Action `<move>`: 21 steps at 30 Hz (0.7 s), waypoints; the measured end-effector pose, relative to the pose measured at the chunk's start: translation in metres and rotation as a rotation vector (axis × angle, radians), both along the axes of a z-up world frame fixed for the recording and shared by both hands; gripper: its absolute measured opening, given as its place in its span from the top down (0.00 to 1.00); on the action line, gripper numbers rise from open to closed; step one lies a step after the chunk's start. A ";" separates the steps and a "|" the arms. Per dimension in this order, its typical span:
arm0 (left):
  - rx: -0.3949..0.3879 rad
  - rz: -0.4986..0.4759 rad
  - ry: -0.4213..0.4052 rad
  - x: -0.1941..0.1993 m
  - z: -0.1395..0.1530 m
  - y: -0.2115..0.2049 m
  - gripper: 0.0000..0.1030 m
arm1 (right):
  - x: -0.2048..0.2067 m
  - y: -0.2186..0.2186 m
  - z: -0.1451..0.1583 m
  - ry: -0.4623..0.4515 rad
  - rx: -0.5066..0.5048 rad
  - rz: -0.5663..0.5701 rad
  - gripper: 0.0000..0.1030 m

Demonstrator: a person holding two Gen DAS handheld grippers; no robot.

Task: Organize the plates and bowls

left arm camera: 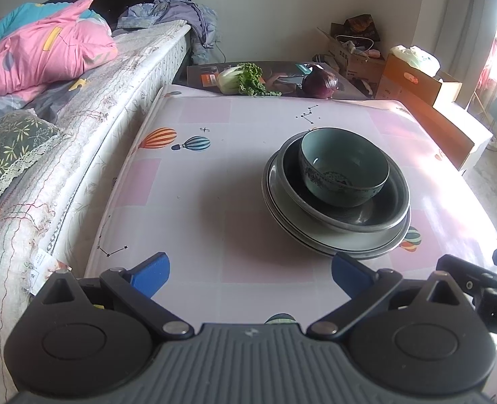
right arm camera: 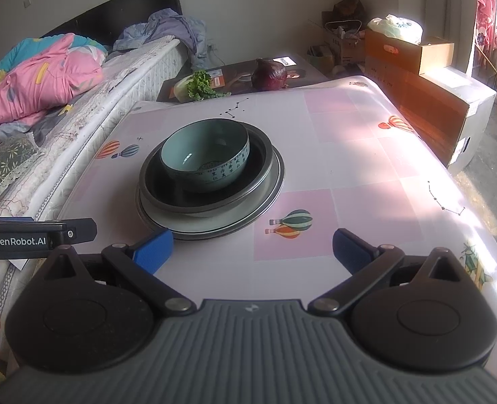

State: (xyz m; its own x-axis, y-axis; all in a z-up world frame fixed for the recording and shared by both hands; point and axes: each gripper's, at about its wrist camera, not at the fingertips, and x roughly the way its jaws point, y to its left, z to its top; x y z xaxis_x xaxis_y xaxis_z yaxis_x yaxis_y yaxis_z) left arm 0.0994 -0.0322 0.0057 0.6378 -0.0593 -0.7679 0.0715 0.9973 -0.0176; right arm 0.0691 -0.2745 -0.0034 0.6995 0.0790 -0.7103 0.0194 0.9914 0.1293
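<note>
A small teal bowl (left arm camera: 344,165) (right arm camera: 206,153) with dark lettering sits inside a wider dark metal bowl (left arm camera: 379,213) (right arm camera: 258,165), which rests on stacked grey plates (left arm camera: 349,239) (right arm camera: 214,224). The stack stands on the balloon-patterned table (left arm camera: 214,202) (right arm camera: 366,168). My left gripper (left arm camera: 250,274) is open, empty, near the front edge and left of the stack. My right gripper (right arm camera: 252,249) is open too, with nothing between its blue fingers, just in front and right of the stack. The left gripper's body (right arm camera: 36,237) shows at the left edge of the right wrist view.
A bed with a pink quilt (left arm camera: 43,47) (right arm camera: 36,77) runs along the table's left side. At the far edge lie a leafy cabbage (left arm camera: 240,79) (right arm camera: 198,86) and a purple onion (left arm camera: 320,82) (right arm camera: 269,74). Cardboard boxes (left arm camera: 416,82) (right arm camera: 413,67) stand to the right.
</note>
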 end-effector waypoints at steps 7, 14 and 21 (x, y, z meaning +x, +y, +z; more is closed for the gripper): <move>-0.002 -0.006 0.005 -0.001 -0.001 -0.002 0.00 | 0.000 0.000 0.000 -0.001 0.000 0.000 0.01; -0.004 -0.007 0.007 0.000 -0.001 -0.001 0.00 | 0.000 0.000 0.001 0.001 0.000 0.000 0.01; -0.005 0.000 0.008 -0.001 -0.002 0.000 0.00 | 0.000 0.001 0.001 0.001 0.002 0.001 0.01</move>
State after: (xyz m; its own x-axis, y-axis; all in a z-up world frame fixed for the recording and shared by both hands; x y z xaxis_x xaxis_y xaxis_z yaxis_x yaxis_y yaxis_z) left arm 0.0989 -0.0322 0.0042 0.6316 -0.0634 -0.7727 0.0712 0.9972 -0.0236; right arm 0.0695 -0.2737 -0.0026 0.6989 0.0809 -0.7106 0.0184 0.9912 0.1309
